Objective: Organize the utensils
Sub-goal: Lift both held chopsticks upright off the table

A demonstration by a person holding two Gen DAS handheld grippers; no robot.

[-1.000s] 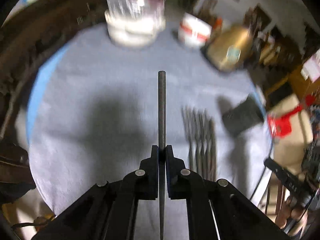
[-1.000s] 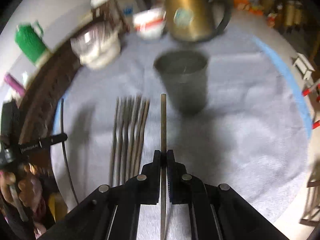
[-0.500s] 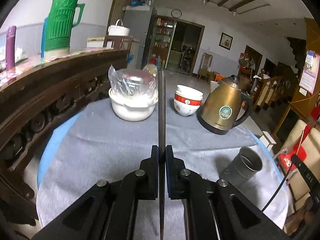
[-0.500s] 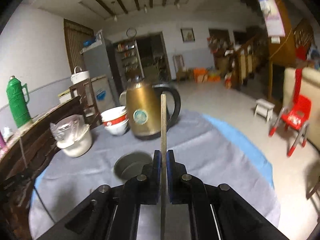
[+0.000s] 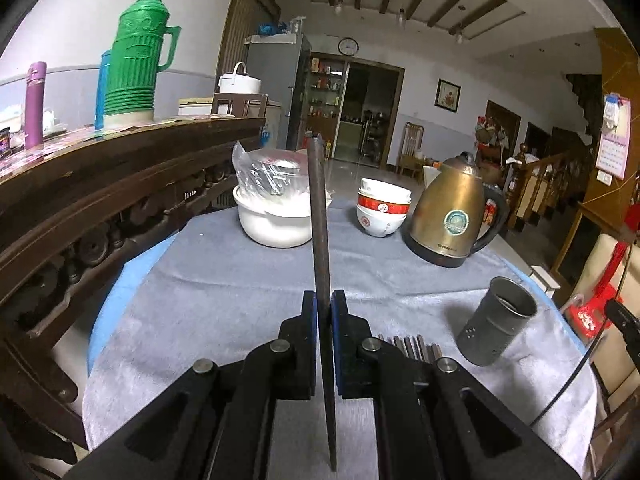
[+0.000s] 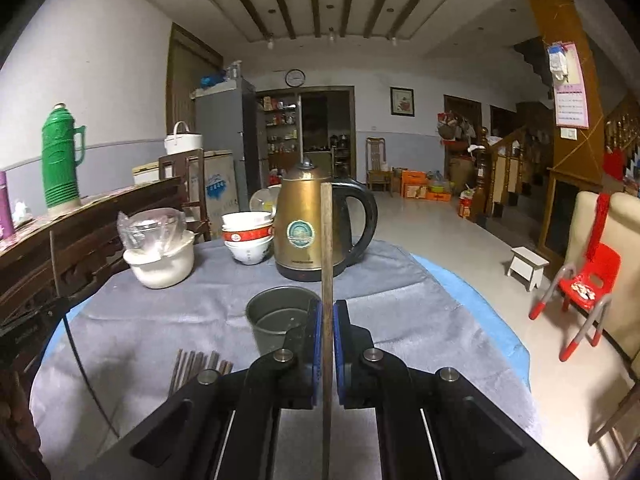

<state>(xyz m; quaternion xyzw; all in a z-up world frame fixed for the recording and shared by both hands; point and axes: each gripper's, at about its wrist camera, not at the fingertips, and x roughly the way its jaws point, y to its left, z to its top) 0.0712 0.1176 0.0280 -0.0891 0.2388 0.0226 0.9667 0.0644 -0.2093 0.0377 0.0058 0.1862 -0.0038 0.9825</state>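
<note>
Chopsticks (image 5: 412, 347) lie just right of the left tool (image 5: 324, 300), each tool clamping one dark stick (image 5: 320, 216)

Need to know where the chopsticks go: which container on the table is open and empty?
The grey metal cup, nearest the grippers, beside the loose chopsticks. The white pot is covered with plastic, the kettle lidded, the bowls stacked.

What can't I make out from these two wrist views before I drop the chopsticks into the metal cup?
- Chopsticks on the cloth: left wrist view, only the tips show; the left gripper hides the rest, so no count.
- Metal cup: right wrist view, near wall and base covered by the right gripper.
- Held chopstick: lower end cut off by the bottom edge.
- White pot: contents blurred by the plastic bag.
</note>
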